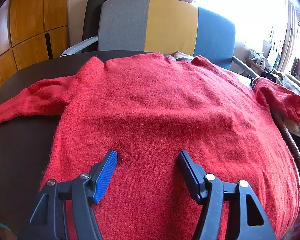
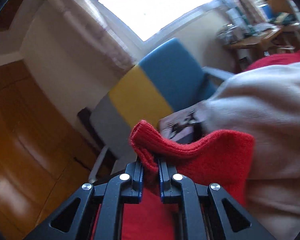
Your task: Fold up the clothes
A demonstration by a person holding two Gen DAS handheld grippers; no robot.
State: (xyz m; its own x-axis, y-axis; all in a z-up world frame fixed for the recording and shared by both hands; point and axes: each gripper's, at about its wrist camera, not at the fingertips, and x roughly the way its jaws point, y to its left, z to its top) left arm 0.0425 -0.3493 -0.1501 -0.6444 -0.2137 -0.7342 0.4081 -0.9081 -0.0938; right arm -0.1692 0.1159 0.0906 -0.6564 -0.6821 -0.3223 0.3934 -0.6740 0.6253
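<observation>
In the left wrist view, a red sweater point(image 1: 160, 108) lies flat on a dark round table point(image 1: 20, 140), its body covering most of the top and its neck at the far edge. One sleeve point(image 1: 30, 100) stretches toward the left edge of the table. The left gripper point(image 1: 148, 156) stands wide open above the near hem, with nothing between its fingers. Behind the far edge is a chair point(image 1: 166, 24) in grey, yellow and blue. In the right wrist view, which is blurred, the right gripper point(image 2: 151, 166) is closed tightly on the ribbed cuff point(image 2: 148, 140) of the sweater's other sleeve, lifted in front of a white garment point(image 2: 270, 120).
</observation>
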